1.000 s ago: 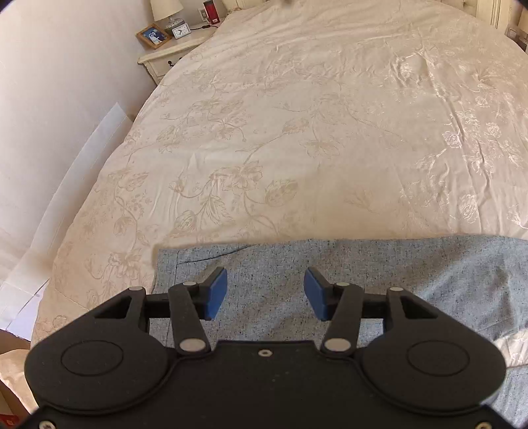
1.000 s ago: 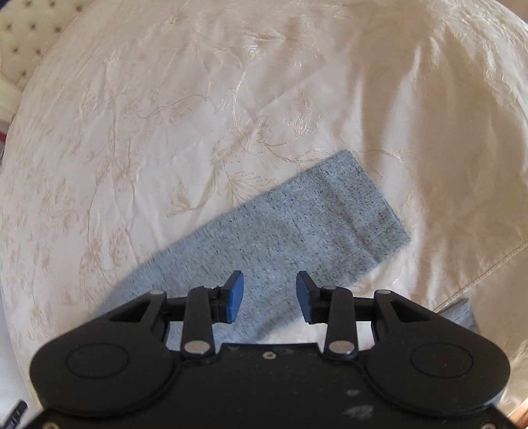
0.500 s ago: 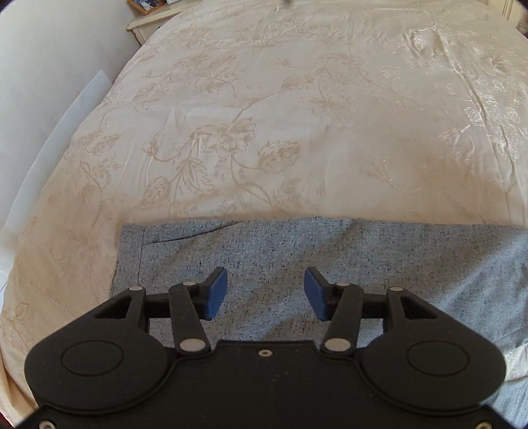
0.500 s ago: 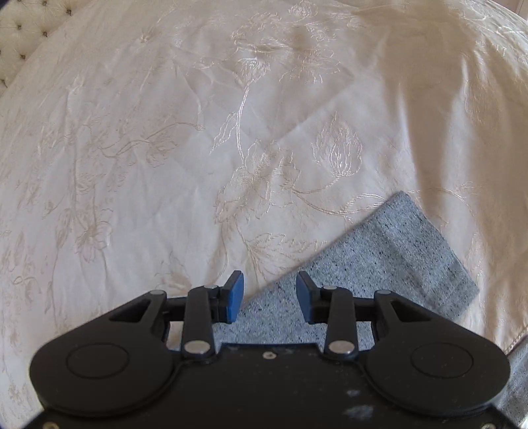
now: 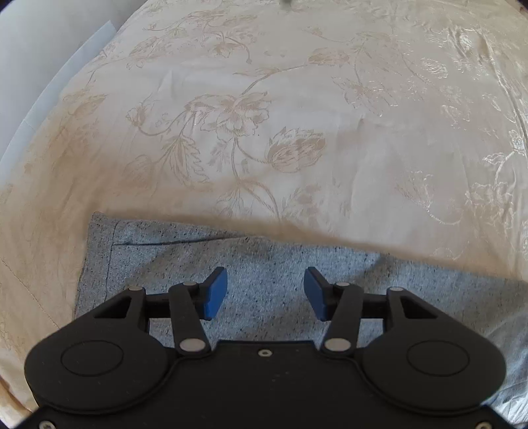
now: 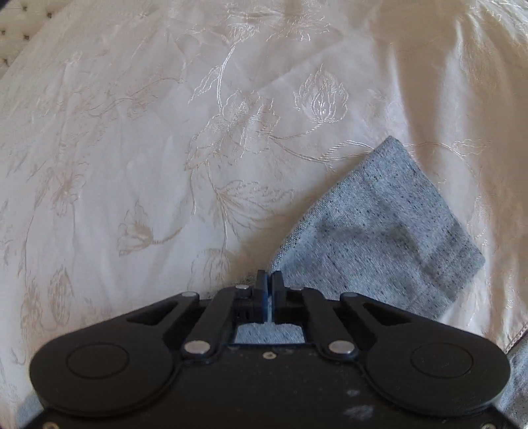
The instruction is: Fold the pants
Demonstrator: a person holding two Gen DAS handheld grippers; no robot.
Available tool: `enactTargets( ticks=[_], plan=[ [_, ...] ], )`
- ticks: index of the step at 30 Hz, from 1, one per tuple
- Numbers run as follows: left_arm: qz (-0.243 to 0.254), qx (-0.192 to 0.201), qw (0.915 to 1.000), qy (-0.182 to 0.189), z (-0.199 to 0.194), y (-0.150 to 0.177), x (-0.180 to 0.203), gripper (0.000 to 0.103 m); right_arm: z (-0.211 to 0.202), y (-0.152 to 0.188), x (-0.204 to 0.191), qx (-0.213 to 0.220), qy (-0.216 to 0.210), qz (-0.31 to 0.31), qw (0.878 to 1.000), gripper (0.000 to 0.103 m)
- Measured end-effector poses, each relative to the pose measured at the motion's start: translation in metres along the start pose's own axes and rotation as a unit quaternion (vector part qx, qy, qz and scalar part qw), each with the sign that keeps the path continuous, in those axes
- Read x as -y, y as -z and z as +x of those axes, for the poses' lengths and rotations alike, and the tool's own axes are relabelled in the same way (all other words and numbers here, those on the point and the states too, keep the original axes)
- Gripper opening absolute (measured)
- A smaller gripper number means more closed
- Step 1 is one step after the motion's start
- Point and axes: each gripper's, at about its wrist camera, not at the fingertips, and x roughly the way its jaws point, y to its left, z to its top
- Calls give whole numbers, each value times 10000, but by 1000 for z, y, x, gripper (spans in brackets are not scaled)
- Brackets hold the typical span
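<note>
Grey speckled pants [image 5: 264, 264] lie flat on a cream floral bedspread [image 5: 264, 115]. In the left wrist view the waistband end with its seam sits at the lower left, and my left gripper [image 5: 265, 293] hovers open just above the fabric. In the right wrist view the hemmed leg end [image 6: 379, 231] lies to the right, and my right gripper [image 6: 268, 290] is shut on the leg's upper edge, with fabric between the blue pads.
The bedspread [image 6: 165, 132] stretches far ahead of both grippers. A pale wall and floor strip [image 5: 49, 82] runs along the bed's left edge. A tufted headboard [image 6: 13, 19] shows at the far upper left of the right wrist view.
Both grippers have moved down closer to the pants. My right gripper has closed on the leg's edge. My left gripper stays open.
</note>
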Motion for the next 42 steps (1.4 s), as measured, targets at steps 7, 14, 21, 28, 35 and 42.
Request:
enactTargets(
  ticks=[7,14,21,28,35,42],
  plan=[
    [-239,-224,9995,3,19,-31,1,58,-42,46,39,50,-257,138,9996,2],
    [-337,-551,9979,-84,39,-33,4,58,-61,82,73,-79,-242,300,9992,2],
    [-460,-1007,9938,-135,66,-40,11,64,-65,98,71,-123,-199,278,9993,2],
    [-519,-774,9956,-2,52,-21,6,24,-68,91,72,-7,-320,250,9992,2],
    [-433,824,9934,669,-95,78,-47,20,-125,90,84,509,-865,90,9949,2],
    [-569,-2,9980,281,-96,223,-80,18,-165,153,139,384,-618,122,9973,2]
  ],
)
